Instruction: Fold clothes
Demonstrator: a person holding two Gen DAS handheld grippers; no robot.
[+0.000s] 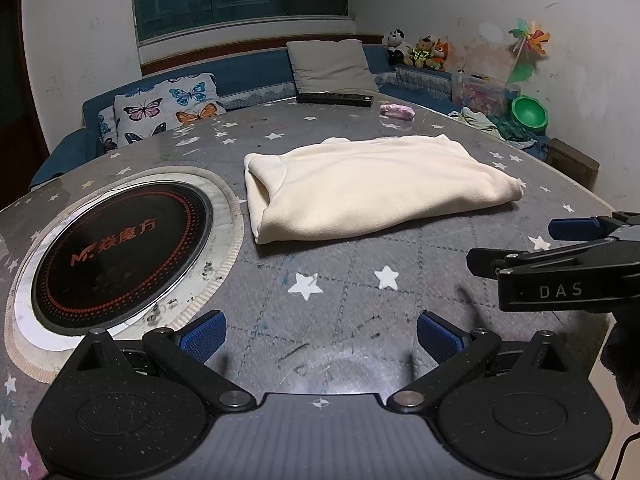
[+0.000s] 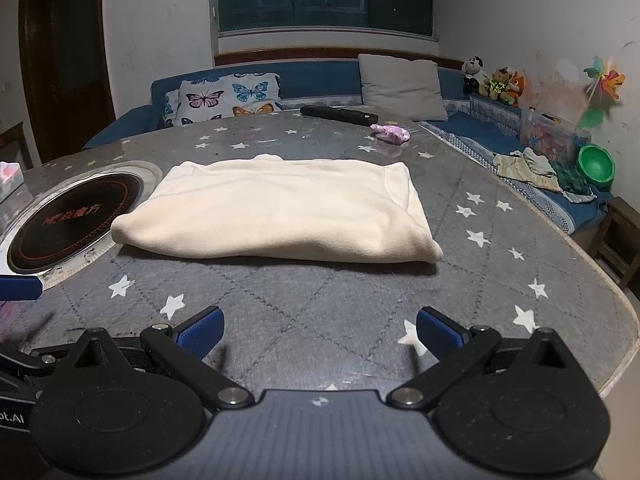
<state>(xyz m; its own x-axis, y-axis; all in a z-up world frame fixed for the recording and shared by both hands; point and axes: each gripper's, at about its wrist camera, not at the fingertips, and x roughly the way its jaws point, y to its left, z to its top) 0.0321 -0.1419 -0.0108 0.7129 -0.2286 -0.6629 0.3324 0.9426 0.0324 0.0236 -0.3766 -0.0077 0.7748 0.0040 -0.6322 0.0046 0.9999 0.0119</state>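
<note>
A cream garment (image 1: 360, 184) lies folded into a thick rectangle on the grey star-patterned table (image 1: 340, 280). It also shows in the right wrist view (image 2: 276, 212). My left gripper (image 1: 320, 338) is open and empty, over the table in front of the garment. My right gripper (image 2: 320, 334) is open and empty, also short of the garment's near edge. The right gripper appears in the left wrist view (image 1: 560, 248) at the right edge. A blue fingertip of the left gripper (image 2: 20, 286) shows at the left edge of the right wrist view.
A round black induction hob (image 1: 120, 256) is set into the table left of the garment. A black remote (image 1: 334, 99) and a pink bundle (image 1: 397, 112) lie at the far side. A blue sofa with cushions (image 2: 332, 80), loose clothes (image 2: 536, 172) and a green bowl (image 2: 596, 166) lie beyond.
</note>
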